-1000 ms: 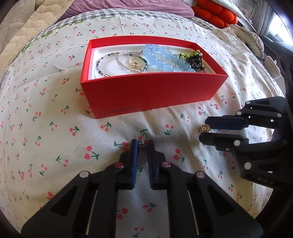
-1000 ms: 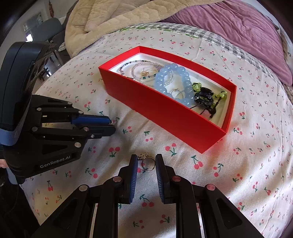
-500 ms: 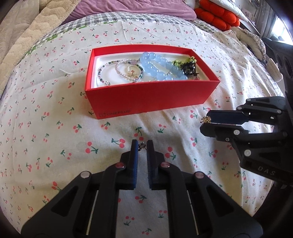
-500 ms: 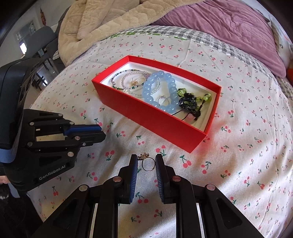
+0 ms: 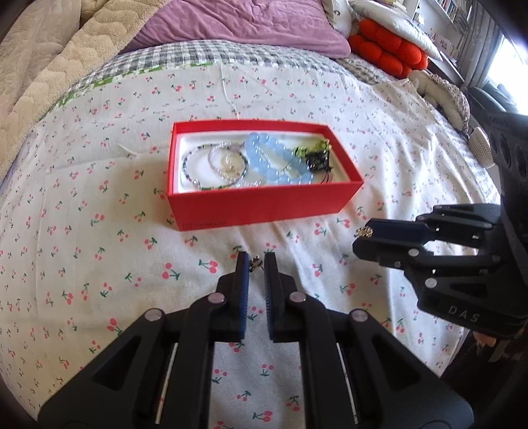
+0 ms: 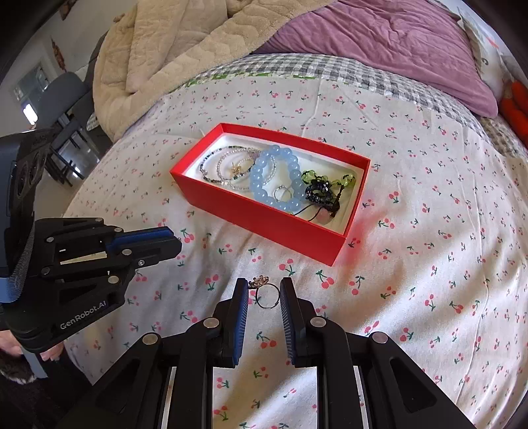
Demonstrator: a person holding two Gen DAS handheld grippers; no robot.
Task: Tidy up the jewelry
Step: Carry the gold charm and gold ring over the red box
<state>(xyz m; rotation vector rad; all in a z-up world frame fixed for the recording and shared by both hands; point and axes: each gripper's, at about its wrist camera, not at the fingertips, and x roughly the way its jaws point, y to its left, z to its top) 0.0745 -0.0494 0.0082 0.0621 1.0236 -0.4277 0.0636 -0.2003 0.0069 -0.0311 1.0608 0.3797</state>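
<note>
my right gripper (image 6: 264, 292) has its fingers clamped on a thin ring (image 6: 268, 296) with a small gold ornament on top, held clear above the bedspread (image 6: 429, 250). my left gripper (image 5: 256, 262) has its fingers nearly together, pinching a tiny dark-and-silver piece (image 5: 254, 262) right at the tips; i cannot make out what kind of piece it is.

the red box (image 5: 264, 206) sits ahead of both grippers, open on top, white inside. in it lie a pale blue bead bracelet (image 6: 276, 180), two thin beaded bracelets (image 6: 227, 168) towards its left end, a plain silver ring (image 6: 283, 192) inside the blue loop, and a green-and-black beaded piece (image 6: 325, 188) at the right end. the blue bracelet fills most of the middle, so the barest white floor i see is the far right corner and a strip along the back wall.

nothing stands between either gripper and the near wall of the box, only open cloth. each gripper shows in the other's view, close at the side, tips apart and not touching.

the surface is a soft bed covered in white cloth printed with cherries, wrinkled in places. behind the box run a grey checked band, a purple pillow (image 5: 244, 24) and a beige quilt (image 6: 171, 49); an orange cushion (image 5: 389, 49) lies at the far right, and a chair (image 6: 62, 109) stands beyond the left edge of the bed.
</note>
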